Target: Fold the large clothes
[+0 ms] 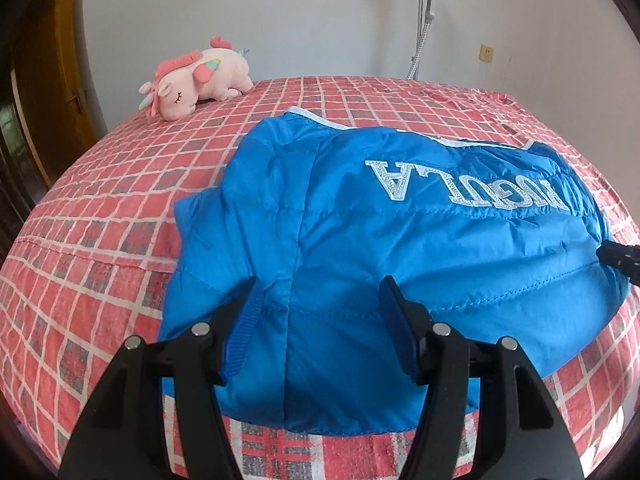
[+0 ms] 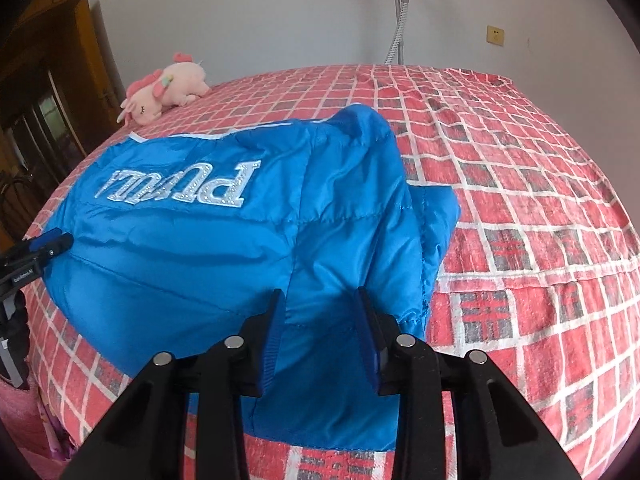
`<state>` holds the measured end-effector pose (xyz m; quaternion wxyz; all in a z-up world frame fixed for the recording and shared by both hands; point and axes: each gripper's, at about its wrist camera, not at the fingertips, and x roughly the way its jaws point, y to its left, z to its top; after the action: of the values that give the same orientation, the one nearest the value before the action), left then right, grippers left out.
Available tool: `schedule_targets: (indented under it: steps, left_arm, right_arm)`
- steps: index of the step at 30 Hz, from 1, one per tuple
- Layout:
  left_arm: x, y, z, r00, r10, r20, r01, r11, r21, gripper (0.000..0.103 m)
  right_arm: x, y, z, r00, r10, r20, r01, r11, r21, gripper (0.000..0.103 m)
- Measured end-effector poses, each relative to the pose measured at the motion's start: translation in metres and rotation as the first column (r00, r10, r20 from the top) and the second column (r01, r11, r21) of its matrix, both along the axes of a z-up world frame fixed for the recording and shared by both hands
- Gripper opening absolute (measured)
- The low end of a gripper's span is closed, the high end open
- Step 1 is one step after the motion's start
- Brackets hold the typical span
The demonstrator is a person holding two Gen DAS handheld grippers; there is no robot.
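1. One blue puffer jacket (image 1: 360,280) on the red checked bed (image 1: 100,200); one pink plush unicorn (image 1: 196,80) at the far side.
2. Jacket's long axis runs left-right; lettering reads upside down.
3. Left tongs (image 1: 320,292) and right tongs (image 2: 320,304) both parted, straddling the near hem.

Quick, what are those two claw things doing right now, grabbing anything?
Left gripper: open, fingers apart over the near edge of the blue puffer jacket, holding nothing.
Right gripper: open too, straddling the jacket's near edge, not clamped.
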<state>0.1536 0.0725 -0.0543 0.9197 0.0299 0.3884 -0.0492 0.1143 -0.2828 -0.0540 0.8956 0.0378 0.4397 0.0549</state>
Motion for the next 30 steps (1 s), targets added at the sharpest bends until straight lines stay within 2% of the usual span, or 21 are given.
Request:
schedule_targets:
  steps: [8,11,13,15,17,23,26,30]
  left_arm:
    - [0.004,0.001,0.001,1.0,-0.002,-0.017,0.002,1.0,-0.023,0.06]
    - [-0.002,0.009,0.011,1.0,0.001,-0.028,-0.003,0.998,-0.07,0.06]
    - [-0.009,0.019,0.023,1.0,0.025,-0.01,-0.026,0.996,-0.087,0.062]
    - [-0.016,0.031,0.035,0.997,0.074,0.032,-0.072,0.995,-0.068,0.07]
    - [-0.02,0.045,0.041,0.993,0.112,0.04,-0.109,0.992,-0.071,0.071]
    - [-0.014,0.075,0.028,0.987,0.152,-0.052,-0.158,0.98,-0.124,0.078]
    - [-0.011,0.083,0.017,0.985,0.142,-0.096,-0.157,0.971,-0.18,0.08]
    - [0.001,0.092,-0.003,0.981,0.065,-0.181,-0.118,0.946,-0.301,0.083]
  right_arm:
    - [0.002,0.0,-0.001,1.0,-0.02,-0.002,0.02,1.0,0.015,0.034]
    - [0.003,-0.003,0.003,1.0,-0.024,-0.012,0.024,0.999,0.041,0.036]
    - [0.003,-0.003,0.006,1.0,-0.019,-0.015,0.02,0.999,0.042,0.037]
    - [0.002,-0.003,0.009,1.0,-0.017,-0.018,0.018,0.999,0.04,0.037]
    - [0.001,-0.001,0.011,1.0,-0.015,-0.02,0.016,0.999,0.037,0.037]
    - [-0.007,-0.003,0.02,1.0,-0.01,-0.024,0.012,0.999,0.046,0.037]
    - [-0.011,-0.004,0.023,1.0,-0.009,-0.024,0.01,0.999,0.038,0.037]
    - [-0.013,-0.005,0.022,0.999,-0.006,-0.032,0.007,0.999,0.035,0.037]
